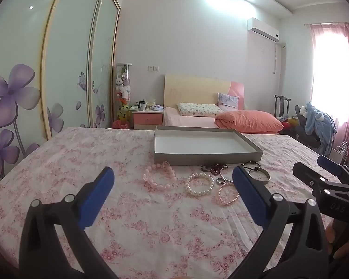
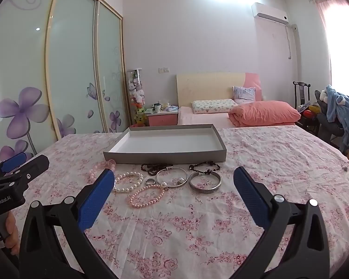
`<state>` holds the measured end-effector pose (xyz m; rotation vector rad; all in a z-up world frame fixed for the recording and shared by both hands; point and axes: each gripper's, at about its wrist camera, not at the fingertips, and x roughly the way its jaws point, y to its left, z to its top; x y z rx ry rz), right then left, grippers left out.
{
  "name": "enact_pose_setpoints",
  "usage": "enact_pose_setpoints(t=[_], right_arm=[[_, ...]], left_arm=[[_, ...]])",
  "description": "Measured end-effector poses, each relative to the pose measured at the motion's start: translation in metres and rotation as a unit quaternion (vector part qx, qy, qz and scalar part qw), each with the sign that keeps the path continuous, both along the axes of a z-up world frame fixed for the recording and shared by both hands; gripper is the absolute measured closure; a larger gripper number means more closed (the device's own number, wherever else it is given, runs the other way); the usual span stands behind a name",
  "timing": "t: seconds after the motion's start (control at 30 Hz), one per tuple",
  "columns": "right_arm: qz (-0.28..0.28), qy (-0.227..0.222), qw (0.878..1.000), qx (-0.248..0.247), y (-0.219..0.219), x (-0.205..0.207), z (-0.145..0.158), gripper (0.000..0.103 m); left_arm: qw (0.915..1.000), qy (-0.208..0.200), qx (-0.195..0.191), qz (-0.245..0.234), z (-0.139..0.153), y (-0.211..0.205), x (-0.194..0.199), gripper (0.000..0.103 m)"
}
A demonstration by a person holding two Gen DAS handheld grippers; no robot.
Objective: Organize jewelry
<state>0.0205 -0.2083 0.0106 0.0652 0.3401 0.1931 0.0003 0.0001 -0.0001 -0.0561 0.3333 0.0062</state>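
Near the bed's (image 2: 279, 162) far edge, one tray (image 2: 165, 157) is being fronted by eight jewelry pieces (image 2: 172, 179); both hand-held grippers, left (image 1: 173, 181) and right (image 2: 174, 181), are being held open.

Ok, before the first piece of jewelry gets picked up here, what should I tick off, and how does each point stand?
1. Gray tray has nothing in it: ok.
2. Left gripper jaws spread wide, nothing held: ok.
3. Right gripper jaws spread wide, nothing held: ok.
4. White pearl bracelet lies apart from its neighbours: ok.
5. Thin silver bangle free to lift alone: not ok, the pink pearl bracelet overlaps its edge.
6. Dark bead strands untangled: cannot tell.
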Motion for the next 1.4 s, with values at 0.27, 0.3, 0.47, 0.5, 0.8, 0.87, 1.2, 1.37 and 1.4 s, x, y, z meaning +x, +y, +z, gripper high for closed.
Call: enact_pose_setpoints(t=[0.27,0.3,0.47,0.5,0.8,0.87,1.2,1.37,1.4], right_arm=[[0.001,0.001,1.000,0.001,0.0001,0.0015,-0.0013,0.002],[0.001,0.001,1.000,0.001,0.0005,0.0010,-0.0013,0.002],[0.001,0.002,1.000,0.002,-0.0001,0.0017,-0.0016,0.002],[0.000,0.003,1.000,0.002,0.0003,0.0020,-0.0021,0.002],[0.000,0.004,1.000,0.003,0.0016,0.0004,-0.0018,0.002],[0.000,0.005,1.000,0.004,-0.0001,0.0037,-0.0077,0.002],[0.000,0.006,1.000,0.005,-0.0007,0.0041,-0.0077,0.002],[0.000,0.006,1.000,0.006,-0.0009,0.0042,-0.0079,0.002],[0.000,0.006,1.000,0.006,-0.0009,0.0042,-0.0080,0.002]], left_arm=[[1.0000,0.002,-0.001,0.000,-0.0001,0.0003,0.0003,0.004],[1.0000,0.002,-0.001,0.000,-0.0001,0.0002,0.0002,0.004],[1.0000,0.002,-0.001,0.000,-0.0001,0.0003,0.0003,0.004],[1.0000,0.002,-0.001,0.000,-0.0001,0.0003,0.0003,0.004],[1.0000,0.004,-0.002,0.000,-0.0001,0.0004,0.0005,0.004],[1.0000,0.004,-0.002,0.001,-0.0001,0.0004,0.0006,0.004],[1.0000,0.005,-0.002,0.000,-0.0002,0.0004,0.0007,0.004],[1.0000,0.005,-0.002,0.000,-0.0002,0.0004,0.0007,0.004],[1.0000,0.005,-0.002,0.001,-0.0002,0.0004,0.0008,0.004]])
